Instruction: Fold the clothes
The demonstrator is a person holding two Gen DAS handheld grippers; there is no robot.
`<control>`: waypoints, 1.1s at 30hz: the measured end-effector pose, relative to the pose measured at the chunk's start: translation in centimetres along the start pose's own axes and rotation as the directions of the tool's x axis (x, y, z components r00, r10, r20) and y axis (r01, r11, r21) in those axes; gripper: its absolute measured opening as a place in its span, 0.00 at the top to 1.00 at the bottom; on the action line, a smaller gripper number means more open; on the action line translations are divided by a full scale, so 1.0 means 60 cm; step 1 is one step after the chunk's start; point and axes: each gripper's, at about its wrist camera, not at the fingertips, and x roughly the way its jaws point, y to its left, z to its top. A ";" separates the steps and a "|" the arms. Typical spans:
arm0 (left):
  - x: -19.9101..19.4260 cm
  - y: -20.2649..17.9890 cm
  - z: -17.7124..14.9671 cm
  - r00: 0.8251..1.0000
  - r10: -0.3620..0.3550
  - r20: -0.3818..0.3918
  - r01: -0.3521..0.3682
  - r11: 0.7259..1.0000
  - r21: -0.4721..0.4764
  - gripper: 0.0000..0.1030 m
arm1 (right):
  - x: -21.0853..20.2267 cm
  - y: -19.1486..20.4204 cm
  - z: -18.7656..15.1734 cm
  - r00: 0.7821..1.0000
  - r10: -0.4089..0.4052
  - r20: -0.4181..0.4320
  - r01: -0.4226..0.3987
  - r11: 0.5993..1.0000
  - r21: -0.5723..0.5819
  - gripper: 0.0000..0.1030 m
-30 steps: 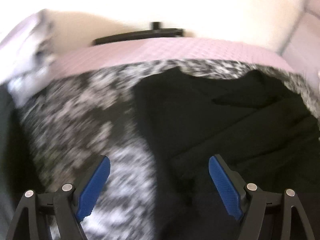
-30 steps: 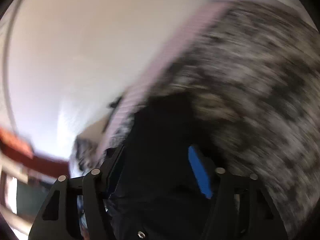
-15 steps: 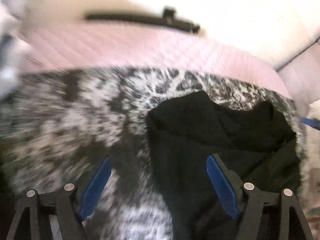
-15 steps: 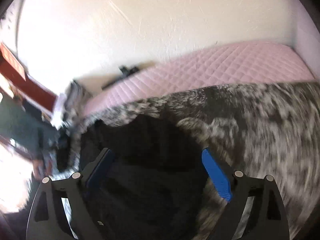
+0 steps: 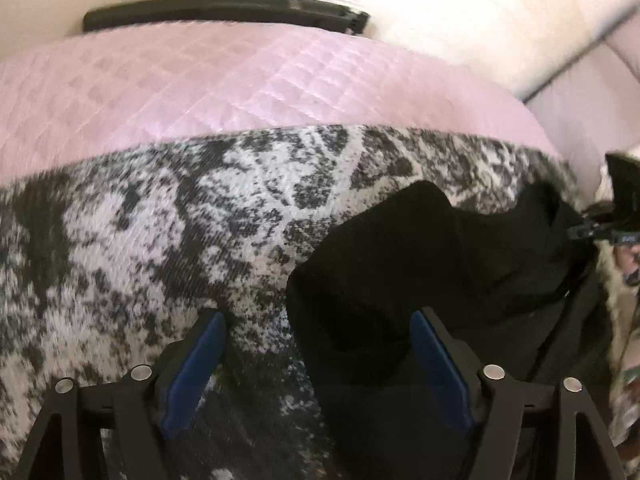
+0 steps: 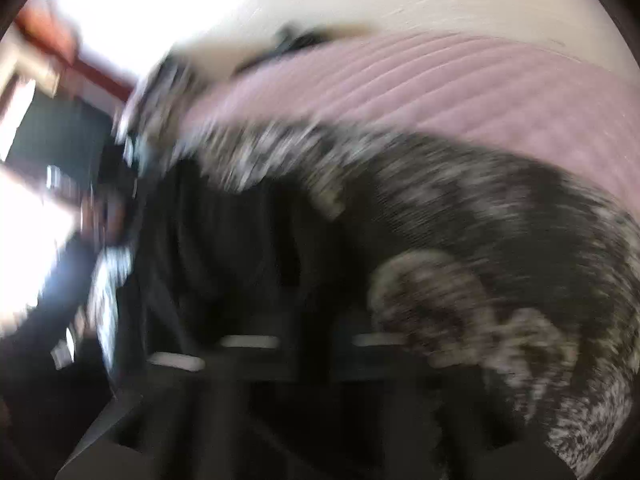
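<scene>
Fold in progress, judged partly done. A black garment (image 5: 420, 264) lies on a black-and-white mottled blanket (image 5: 168, 232); its upper part appears doubled over the rest, with two rounded lobes at the far edge, but the outline is uneven and further folds and squaring seem to remain.

The left gripper (image 5: 316, 364) is wide open and holds nothing, its blue pads straddling the garment's near left corner. The right gripper (image 6: 312, 344) is smeared by motion (that view is badly blurred), so whether it is open or closed, or has cloth in it, cannot be told; it sits low over the dark fabric.

Surface and room: the blanket covers a bed with a pink quilted cover (image 5: 240, 80). A pale wall (image 5: 440, 4) rises behind, with a long black object (image 5: 216, 12) at its foot.
</scene>
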 end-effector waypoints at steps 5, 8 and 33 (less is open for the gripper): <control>0.014 -0.029 0.011 0.999 -0.006 0.033 0.004 0.999 0.048 0.97 | -0.033 0.017 0.002 0.985 -0.141 0.102 0.139 0.990 0.027 0.96; -0.012 -0.059 0.017 0.990 -0.023 0.137 0.014 0.998 0.062 0.99 | -0.091 0.018 0.013 0.946 -0.227 0.233 0.214 0.974 0.079 0.97; -0.074 -0.188 -0.159 0.985 0.114 0.128 -0.129 0.986 0.110 0.63 | -0.161 0.168 -0.255 0.711 -0.638 0.298 0.645 0.759 0.085 0.79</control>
